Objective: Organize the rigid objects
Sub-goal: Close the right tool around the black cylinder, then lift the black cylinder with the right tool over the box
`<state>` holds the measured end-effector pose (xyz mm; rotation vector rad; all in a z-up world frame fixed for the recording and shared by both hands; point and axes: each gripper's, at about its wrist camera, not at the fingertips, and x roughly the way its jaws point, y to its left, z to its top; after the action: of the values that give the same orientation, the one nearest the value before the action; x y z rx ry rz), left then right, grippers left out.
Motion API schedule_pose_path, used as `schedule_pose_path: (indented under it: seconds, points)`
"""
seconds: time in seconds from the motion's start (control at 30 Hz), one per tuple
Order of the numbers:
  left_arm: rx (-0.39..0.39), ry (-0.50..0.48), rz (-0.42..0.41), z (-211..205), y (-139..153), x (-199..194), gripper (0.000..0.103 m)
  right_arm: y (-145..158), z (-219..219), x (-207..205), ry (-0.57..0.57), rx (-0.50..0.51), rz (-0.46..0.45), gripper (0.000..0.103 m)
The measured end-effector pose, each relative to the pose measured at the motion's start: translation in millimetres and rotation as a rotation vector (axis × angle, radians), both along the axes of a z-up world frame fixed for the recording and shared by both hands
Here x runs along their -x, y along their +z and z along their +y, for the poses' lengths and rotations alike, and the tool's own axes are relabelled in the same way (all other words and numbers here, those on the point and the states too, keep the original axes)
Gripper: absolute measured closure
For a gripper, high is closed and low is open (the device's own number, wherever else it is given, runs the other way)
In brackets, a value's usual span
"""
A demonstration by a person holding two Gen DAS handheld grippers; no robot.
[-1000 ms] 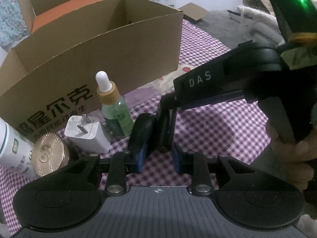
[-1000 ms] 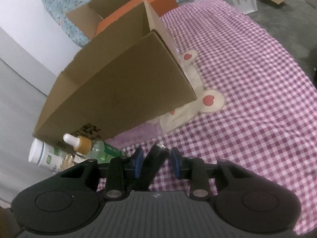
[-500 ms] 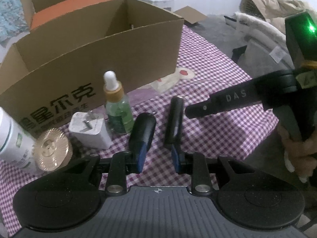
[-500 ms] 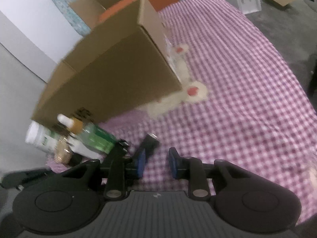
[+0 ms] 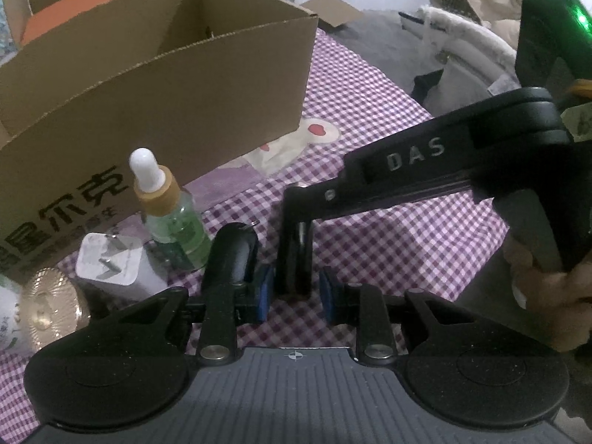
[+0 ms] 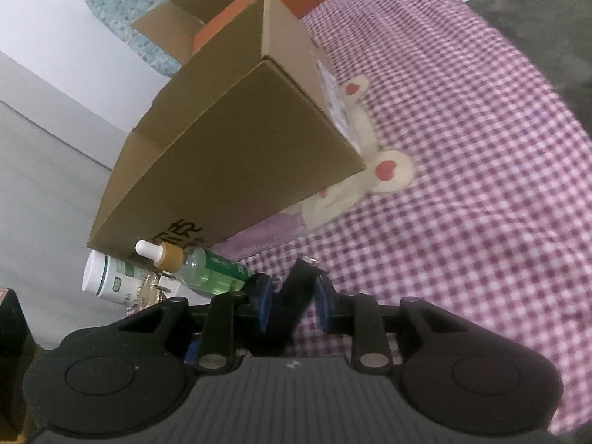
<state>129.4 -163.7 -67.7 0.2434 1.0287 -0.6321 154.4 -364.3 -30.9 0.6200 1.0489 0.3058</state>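
Pick-up step: right gripper (image 6: pixel 290 298) fingers clamped on a black stick (image 6: pixel 296 288), left gripper (image 5: pixel 292 290) fingers apart around it; next, presumably carrying it into the cardboard box (image 6: pixel 236 140).

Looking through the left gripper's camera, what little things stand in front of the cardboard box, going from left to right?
Gold ribbed lid → white plug adapter → green dropper bottle → black rounded object → black flat object, with the right gripper at its top.

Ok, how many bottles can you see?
2: a dropper bottle upright in front of the box, and a white bottle left of it. Others may be hidden behind the box.
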Motion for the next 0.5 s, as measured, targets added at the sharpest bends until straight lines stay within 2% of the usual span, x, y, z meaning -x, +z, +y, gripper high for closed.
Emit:
schedule_pose_path:
  seconds: [0.2,0.5]
  points:
    - [-0.009,-0.009,0.026,-6.4,-5.2,-8.1,0.078,-11.5,3.4,-11.2,0.012,-0.036,0.049,0.075]
    - [-0.016,0.001,0.014,-9.8,-4.9,-15.4,0.078,-15.1,-12.0,-7.2,0.027,-0.108,0.067,0.075]
